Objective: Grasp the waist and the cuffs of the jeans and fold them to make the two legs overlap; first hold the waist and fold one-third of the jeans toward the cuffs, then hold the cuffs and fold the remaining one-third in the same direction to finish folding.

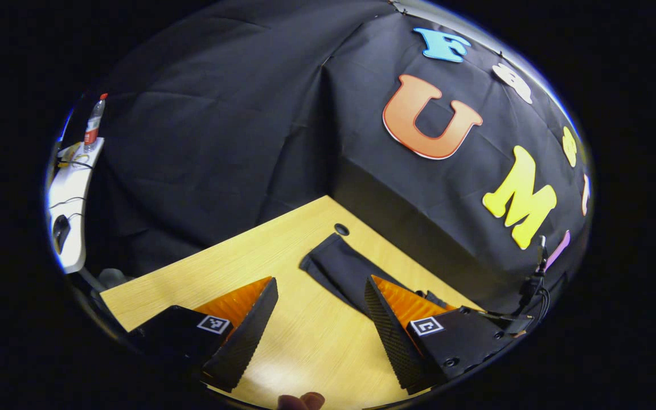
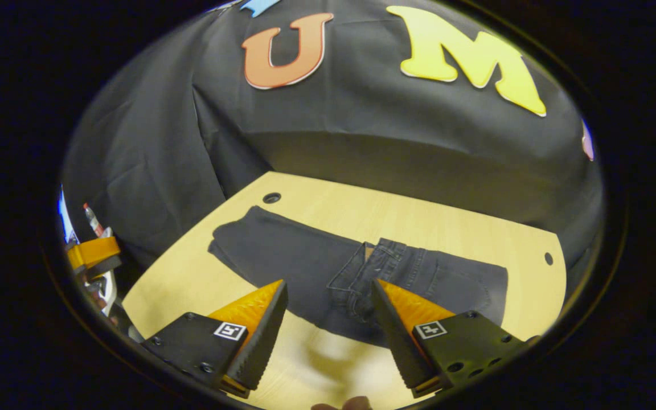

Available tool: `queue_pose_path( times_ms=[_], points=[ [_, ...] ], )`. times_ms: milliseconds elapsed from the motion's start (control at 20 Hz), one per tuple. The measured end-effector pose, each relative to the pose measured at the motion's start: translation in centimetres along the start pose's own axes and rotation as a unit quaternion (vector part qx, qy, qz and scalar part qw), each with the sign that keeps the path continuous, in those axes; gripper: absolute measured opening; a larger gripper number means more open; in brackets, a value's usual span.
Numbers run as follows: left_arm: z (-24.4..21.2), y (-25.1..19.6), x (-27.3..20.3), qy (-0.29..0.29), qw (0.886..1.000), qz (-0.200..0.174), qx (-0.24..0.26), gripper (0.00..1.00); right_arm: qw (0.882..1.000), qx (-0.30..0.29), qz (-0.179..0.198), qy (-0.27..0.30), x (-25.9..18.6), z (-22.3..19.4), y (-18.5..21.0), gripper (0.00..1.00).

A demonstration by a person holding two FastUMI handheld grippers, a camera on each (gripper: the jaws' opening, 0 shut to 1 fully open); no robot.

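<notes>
The jeans [image 2: 328, 267] lay flat on the table [image 2: 453, 222], long axis crosswise ahead of the right gripper [image 2: 328, 324], which hung spread and empty nearest the waist, while the left gripper [image 1: 319, 319], likewise spread and empty, faced the cuff end.

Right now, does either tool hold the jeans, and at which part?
No. Both the left tool and the right tool are open above the table, and the jeans lie flat, ungrasped.
</notes>
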State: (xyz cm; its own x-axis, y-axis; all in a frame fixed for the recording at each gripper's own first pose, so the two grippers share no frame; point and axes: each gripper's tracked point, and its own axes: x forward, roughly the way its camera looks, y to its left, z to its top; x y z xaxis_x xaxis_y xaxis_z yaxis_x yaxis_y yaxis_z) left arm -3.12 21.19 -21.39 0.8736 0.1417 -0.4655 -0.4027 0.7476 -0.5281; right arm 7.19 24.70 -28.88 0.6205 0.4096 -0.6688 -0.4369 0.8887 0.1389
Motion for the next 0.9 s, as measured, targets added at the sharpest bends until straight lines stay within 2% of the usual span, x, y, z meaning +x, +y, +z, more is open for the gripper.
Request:
queue_pose_path(
  times_ms=[200, 400, 450, 550, 700, 900],
  points=[
    [0.2, -0.9, 4.9, 0.012, 0.997, -0.046, -0.06, 0.99, 1.0, 0.009, -0.014, -0.013, -5.4, 1.2, -3.7, 0.91],
    [-2.2, -1.2, 9.7, 0.05, 0.989, -0.054, -0.13, 0.99, 0.999, 0.018, -0.038, -0.03, -10.3, 2.6, -7.8, 0.89],
    [-2.3, -1.5, 10.5, 0.055, 0.984, -0.06, -0.16, 1.0, 0.998, 0.023, -0.042, -0.033, -11.2, 3.0, -8.5, 0.92],
    [-2.8, -1.4, 11.9, 0.06, 0.975, -0.054, -0.206, 0.99, 0.997, 0.033, -0.055, -0.041, -12.6, 4.0, -10.4, 0.95],
    [-3.6, -0.2, 13.3, 0.072, 0.966, -0.036, -0.246, 0.99, 0.994, 0.055, -0.078, -0.049, -13.9, 4.8, -13.2, 0.89],
    [-4.1, 0.8, 15.3, 0.083, 0.947, -0.02, -0.311, 0.99, 0.992, 0.064, -0.092, -0.05, -14.9, 4.9, -14.8, 0.92]
  ],
)
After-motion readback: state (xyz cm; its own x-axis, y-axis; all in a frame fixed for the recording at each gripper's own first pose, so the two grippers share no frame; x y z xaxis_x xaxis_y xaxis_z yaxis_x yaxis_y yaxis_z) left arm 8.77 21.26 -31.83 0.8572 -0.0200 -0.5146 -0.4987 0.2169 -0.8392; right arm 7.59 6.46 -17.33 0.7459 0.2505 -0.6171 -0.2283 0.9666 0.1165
